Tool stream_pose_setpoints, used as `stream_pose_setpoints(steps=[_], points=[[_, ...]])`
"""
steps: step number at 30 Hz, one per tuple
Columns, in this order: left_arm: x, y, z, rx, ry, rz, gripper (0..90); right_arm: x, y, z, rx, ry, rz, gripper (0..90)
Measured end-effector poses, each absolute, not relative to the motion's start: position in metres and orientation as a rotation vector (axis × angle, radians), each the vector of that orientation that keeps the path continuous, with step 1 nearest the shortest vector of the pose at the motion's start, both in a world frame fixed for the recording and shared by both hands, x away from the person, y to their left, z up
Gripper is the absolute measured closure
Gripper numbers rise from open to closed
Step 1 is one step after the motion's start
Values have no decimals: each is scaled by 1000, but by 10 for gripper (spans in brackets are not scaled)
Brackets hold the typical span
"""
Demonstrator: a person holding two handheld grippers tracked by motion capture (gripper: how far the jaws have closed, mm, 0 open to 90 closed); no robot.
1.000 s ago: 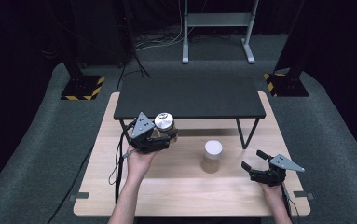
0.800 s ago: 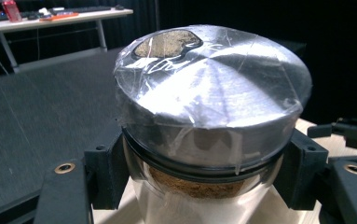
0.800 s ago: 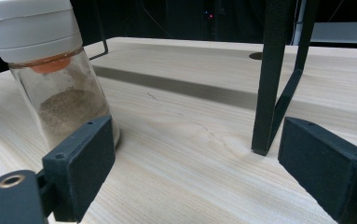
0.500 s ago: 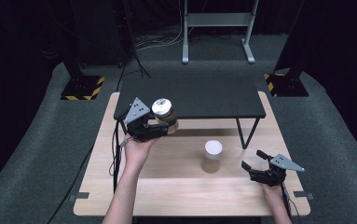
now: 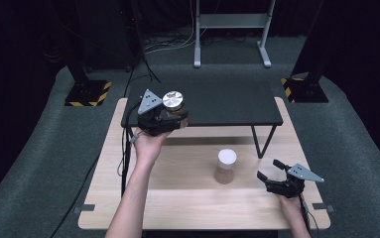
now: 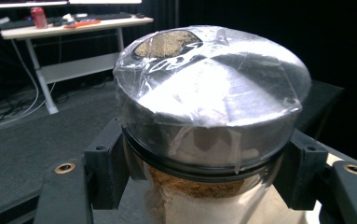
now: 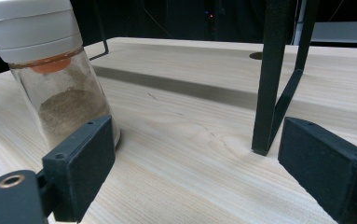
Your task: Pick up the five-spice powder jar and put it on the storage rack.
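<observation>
Holding the silver-lidded jar (image 5: 172, 102) over the black shelf's (image 5: 227, 101) left end, the left hand-held gripper (image 5: 170, 120) is clamped on it, not set down yet. White-lidded jar (image 5: 225, 166) waits mid-desk (image 5: 187, 198); right hand-held gripper (image 5: 269, 171) sits spread wide, empty.

Two jars (image 5: 172, 103) (image 5: 225, 166), two grippers (image 5: 170, 119) (image 5: 272, 171), one black shelf (image 5: 217, 101), one table (image 5: 187, 198).

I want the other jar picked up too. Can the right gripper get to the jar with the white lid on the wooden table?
Probably yes. The right gripper has open jaws, and bare wooden table lies between it and the white-lidded glass jar.
</observation>
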State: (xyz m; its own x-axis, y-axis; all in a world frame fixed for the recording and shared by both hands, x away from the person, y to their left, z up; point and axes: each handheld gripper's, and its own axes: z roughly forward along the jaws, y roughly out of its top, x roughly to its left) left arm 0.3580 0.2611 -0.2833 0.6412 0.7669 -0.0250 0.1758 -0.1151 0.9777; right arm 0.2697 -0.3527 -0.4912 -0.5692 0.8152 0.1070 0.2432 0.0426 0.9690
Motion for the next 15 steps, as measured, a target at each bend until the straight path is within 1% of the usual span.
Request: stream_pose_setpoints(steps=[15], points=[[385, 241, -265, 1692, 864, 648, 309, 270, -353, -491, 1063, 1847, 1557, 94]])
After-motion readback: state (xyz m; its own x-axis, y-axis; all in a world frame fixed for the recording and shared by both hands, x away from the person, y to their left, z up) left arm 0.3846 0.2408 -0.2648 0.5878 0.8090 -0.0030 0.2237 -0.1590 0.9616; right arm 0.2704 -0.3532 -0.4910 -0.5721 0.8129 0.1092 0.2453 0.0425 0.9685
